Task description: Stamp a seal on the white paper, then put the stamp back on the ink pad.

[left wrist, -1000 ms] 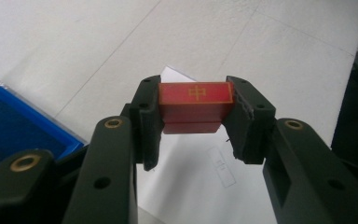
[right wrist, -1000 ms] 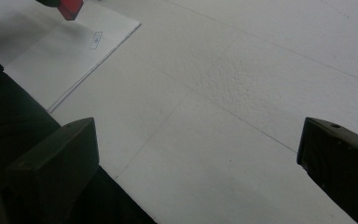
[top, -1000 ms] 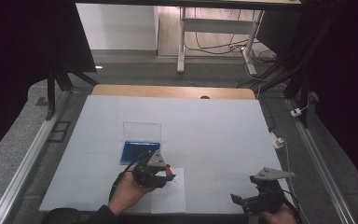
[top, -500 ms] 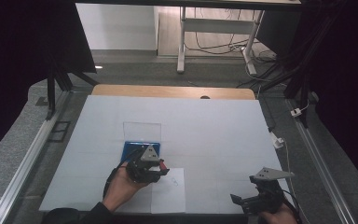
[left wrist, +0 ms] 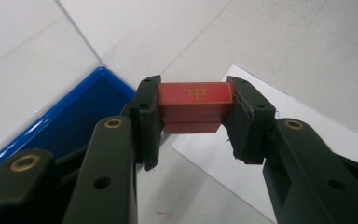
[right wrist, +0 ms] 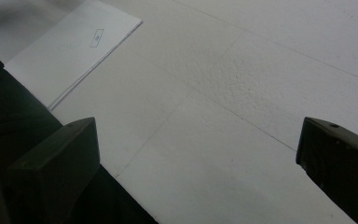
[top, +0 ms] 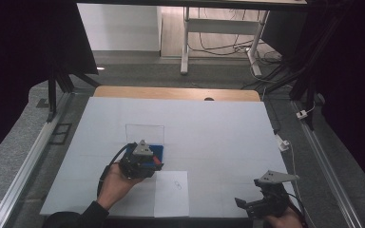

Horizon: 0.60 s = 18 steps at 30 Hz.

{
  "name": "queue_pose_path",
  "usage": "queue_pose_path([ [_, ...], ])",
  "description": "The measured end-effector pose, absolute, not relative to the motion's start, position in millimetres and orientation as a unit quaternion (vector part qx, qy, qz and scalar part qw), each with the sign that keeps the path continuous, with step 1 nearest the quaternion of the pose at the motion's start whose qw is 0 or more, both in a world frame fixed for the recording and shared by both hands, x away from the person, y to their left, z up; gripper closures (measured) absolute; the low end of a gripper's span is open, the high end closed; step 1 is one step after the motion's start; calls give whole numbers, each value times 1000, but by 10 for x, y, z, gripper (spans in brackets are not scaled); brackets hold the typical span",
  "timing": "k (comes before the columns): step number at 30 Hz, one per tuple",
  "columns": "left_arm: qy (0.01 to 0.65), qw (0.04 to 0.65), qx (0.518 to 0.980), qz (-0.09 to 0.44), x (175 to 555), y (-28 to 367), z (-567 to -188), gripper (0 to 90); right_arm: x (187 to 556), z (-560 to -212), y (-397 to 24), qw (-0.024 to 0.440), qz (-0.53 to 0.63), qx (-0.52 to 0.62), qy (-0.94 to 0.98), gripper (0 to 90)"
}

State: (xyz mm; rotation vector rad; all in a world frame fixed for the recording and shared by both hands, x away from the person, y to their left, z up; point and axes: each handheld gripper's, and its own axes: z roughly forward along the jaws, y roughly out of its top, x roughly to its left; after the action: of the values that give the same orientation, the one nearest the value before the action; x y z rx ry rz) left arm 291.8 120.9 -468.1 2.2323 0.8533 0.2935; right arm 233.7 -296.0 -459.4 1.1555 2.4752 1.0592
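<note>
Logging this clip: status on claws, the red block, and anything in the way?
Left claw shut on red block, above blue tray and paper sheet. Right claw open, empty, over bare table. Nothing in the way.

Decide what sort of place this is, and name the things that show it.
Probably a lab or workshop set up for recording. A metal frame edges the white table, loose cables lie on the floor beyond, and dark curtains hang at the sides.

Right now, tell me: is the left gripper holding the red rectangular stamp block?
Yes, the left gripper clamps the red stamp block between its black jaws.
</note>
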Motion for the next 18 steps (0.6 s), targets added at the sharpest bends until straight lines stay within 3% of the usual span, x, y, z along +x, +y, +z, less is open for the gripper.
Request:
queue_pose_path([
  [18,381,369,838,124,3095,1534,-4669,578,2339,-4596,-2953,106,357,392,841,0],
])
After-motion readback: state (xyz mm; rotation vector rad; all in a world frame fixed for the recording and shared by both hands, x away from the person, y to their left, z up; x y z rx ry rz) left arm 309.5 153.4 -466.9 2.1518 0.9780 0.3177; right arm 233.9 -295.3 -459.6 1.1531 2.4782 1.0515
